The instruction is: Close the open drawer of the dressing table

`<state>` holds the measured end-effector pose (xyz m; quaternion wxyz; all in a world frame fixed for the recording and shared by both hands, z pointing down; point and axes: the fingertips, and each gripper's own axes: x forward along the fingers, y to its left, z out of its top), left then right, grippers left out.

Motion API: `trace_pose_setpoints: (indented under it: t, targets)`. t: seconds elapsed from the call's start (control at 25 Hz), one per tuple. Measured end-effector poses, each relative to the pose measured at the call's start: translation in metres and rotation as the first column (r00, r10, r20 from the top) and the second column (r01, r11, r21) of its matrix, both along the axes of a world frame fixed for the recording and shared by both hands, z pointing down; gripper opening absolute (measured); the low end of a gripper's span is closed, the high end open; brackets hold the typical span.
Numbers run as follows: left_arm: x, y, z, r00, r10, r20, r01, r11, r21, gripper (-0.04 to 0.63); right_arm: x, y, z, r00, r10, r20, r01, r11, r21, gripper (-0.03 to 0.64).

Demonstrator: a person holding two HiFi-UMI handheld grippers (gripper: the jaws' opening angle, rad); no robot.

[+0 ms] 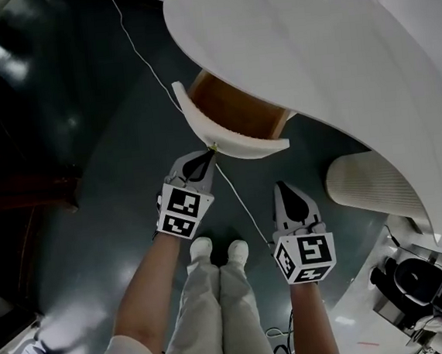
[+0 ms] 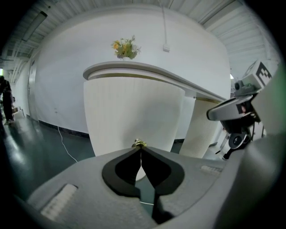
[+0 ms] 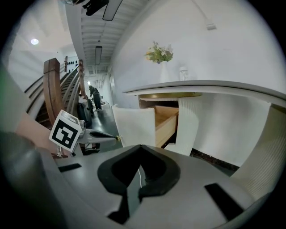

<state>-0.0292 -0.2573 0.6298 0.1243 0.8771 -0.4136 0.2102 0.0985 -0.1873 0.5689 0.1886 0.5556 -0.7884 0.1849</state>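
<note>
Drawer [image 1: 234,110] of a white curved dressing table [image 1: 327,69] stands pulled out, its wooden inside showing behind a white curved front. The left gripper [image 1: 209,155] meets that front, jaws pressed together with their tips pinching the small gold knob [image 2: 139,143]. The right gripper [image 1: 283,186] hangs lower and to the right, well apart from the drawer, jaws closed on nothing. A thin white cable [image 1: 143,59] trails across the dark floor [image 1: 80,162]
</note>
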Motion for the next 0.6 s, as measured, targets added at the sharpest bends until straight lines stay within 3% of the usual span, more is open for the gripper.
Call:
trace_pose_setpoints:
  t: [0.28,0.6]
  targets:
    - [0.006,-0.015,-0.001,0.999,-0.026,-0.04,0.026,1.0,0.003,0.017,0.012,-0.014,0.001,0.997,0.074,0.021,-0.074,0.997,0.006,-0.003]
    - [0.018,-0.034,-0.002,0.999,-0.027,-0.041,0.028,0.999,0.024,0.017,0.01,-0.023,0.003,0.997,0.066,0.028,-0.066,0.998,0.011,-0.003]
